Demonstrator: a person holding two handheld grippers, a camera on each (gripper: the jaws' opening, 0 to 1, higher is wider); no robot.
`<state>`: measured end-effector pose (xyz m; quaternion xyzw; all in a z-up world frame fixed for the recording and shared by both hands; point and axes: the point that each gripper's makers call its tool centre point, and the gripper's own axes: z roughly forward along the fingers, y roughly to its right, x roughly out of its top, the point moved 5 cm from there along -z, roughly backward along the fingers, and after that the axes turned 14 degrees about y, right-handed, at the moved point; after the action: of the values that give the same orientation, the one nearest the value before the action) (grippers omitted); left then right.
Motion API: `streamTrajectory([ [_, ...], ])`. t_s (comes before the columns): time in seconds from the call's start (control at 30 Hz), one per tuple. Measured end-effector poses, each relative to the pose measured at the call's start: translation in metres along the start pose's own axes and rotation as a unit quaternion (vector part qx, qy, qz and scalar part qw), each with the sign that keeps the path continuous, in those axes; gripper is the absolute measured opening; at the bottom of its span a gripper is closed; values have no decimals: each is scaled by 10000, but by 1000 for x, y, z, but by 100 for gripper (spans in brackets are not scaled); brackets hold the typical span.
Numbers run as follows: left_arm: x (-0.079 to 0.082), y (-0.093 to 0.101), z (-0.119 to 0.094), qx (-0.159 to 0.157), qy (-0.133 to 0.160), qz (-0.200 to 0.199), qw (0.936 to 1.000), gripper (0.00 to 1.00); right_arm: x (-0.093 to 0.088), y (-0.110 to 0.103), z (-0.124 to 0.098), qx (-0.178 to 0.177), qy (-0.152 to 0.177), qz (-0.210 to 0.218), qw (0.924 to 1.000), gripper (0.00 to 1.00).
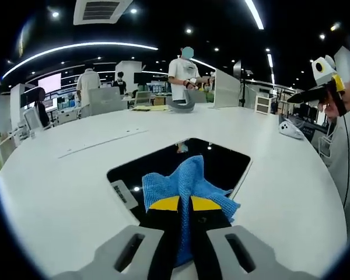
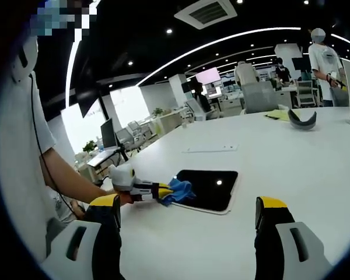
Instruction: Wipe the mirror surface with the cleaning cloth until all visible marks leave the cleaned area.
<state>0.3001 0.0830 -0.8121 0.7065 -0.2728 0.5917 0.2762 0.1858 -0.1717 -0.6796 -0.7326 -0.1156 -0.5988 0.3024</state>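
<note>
Blue terry cloth (image 1: 189, 184), soft and limp, is bunched between the left gripper (image 1: 184, 205), whose yellow-tipped jaws are closed on a fold of it at the lower centre of the left gripper view. I judge it light and floppy: it will drape and drag rather than push, so the hold near its middle, with loose corners spilling either side, suits wiping. It rests on the near edge of the mirror (image 1: 221, 163), a dark glossy rectangular panel lying flat on the white table (image 1: 76, 169), just ahead of the jaws. The mirror looks stiff, smooth and probably fragile, so pressure should stay flat and moderate.

In the right gripper view the cloth (image 2: 178, 190) and mirror (image 2: 207, 189) sit at centre, the left gripper (image 2: 163, 191) reaching in from the left. The right gripper (image 2: 189, 213) has its jaws wide apart with nothing between them, well short of the mirror. No marks can be made out on the glass at this size.
</note>
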Motion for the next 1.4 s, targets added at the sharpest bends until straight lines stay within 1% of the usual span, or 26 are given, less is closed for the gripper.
streamTrajectory([
  [0.17,5,-2,-2,27,8,-67,10000,2,1,-1,1,7,-2,-24,10000,97],
  [0.2,12,-2,-6,-6,53,-59,10000,2,1,-1,1,12,-1,-32,10000,97],
  [0.43,30,-1,-17,-3,173,-5,9998,2,3,-4,3,94,29,-57,9999,99],
  [0.47,34,0,-21,1,220,-94,9997,2,3,-4,3,102,26,-61,9999,99],
  [0.63,49,5,-37,-60,312,4,9995,2,3,-7,6,193,27,-59,9998,100],
  [0.73,57,6,-48,-35,347,35,9994,2,4,-9,7,238,39,-78,9997,100],
  [0.87,68,10,-65,-1,375,54,9993,2,7,-14,8,297,89,-84,9995,100],
  [1.0,74,17,-83,-8,341,70,9994,3,6,-17,8,366,92,-104,9992,100],
  [1.13,76,23,-99,66,312,63,9995,3,7,-20,6,405,118,-105,9991,100],
  [1.2,74,24,-108,156,289,21,9995,3,8,-20,5,409,134,-112,9990,100],
  [1.27,68,27,-115,197,233,2,9995,3,7,-21,4,424,123,-117,9990,100],
  [1.4,49,34,-129,277,22,-110,9996,3,6,-24,3,459,88,-127,9988,100],
])
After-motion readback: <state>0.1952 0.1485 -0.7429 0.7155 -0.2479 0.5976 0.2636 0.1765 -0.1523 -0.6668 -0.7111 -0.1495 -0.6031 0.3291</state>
